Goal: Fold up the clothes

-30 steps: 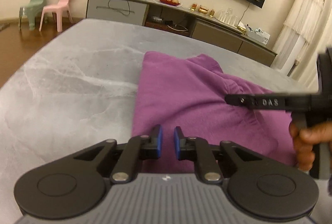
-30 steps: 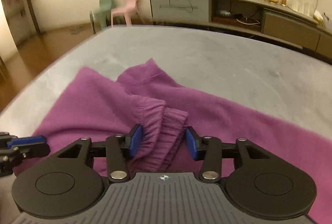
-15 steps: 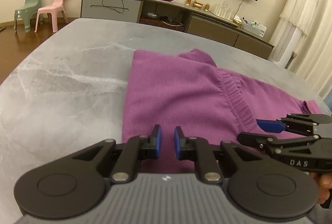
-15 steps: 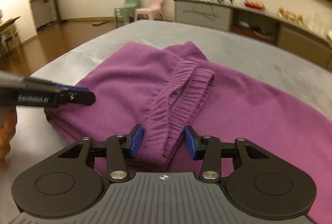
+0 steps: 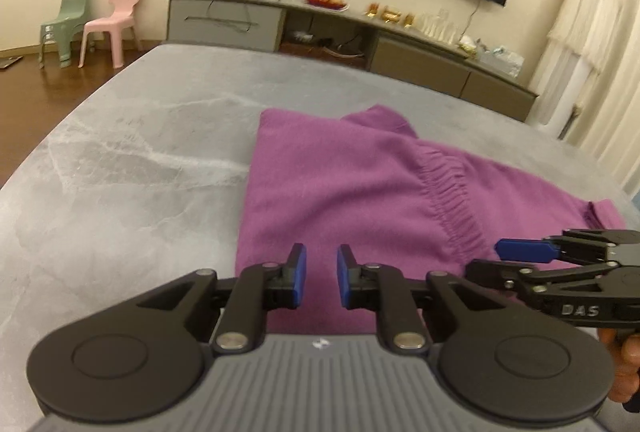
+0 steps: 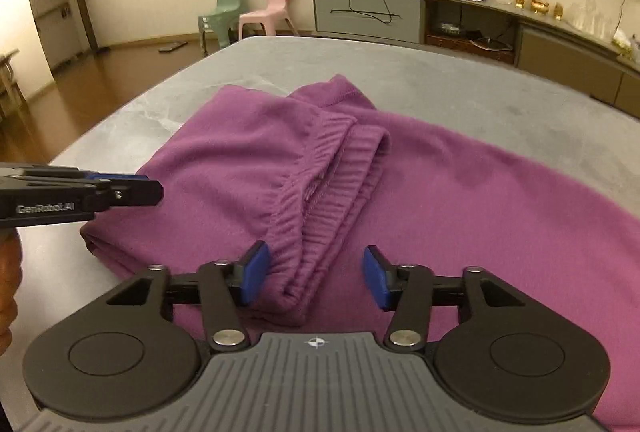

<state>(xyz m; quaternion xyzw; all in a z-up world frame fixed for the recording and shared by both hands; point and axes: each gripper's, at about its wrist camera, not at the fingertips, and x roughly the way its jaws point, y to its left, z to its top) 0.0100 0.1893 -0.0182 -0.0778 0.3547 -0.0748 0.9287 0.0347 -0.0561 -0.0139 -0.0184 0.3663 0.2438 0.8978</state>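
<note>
Purple trousers (image 5: 340, 184) lie folded on the grey marble table (image 5: 120, 172), elastic waistband (image 6: 340, 168) doubled over on top. My left gripper (image 5: 322, 274) hovers over the near left edge of the fold, its jaws a narrow gap apart with nothing clamped. It enters the right wrist view as the left gripper (image 6: 120, 188) from the left. My right gripper (image 6: 316, 276) straddles the near end of the waistband, and its jaws are opening. The fabric lies between the pads, and the right pad stands off it. In the left wrist view the right gripper (image 5: 520, 250) reaches in from the right.
The table's left edge (image 6: 120, 112) drops to a wooden floor. A long sideboard (image 5: 360, 32) with small items runs along the back wall. A green chair (image 5: 64, 28) and a pink chair (image 5: 112, 24) stand at far left. A person's hand (image 5: 628, 360) holds the right gripper.
My right gripper has drawn back and up from the waistband and its jaws have widened, leaving the band lying on the trousers. The left gripper has hardly moved.
</note>
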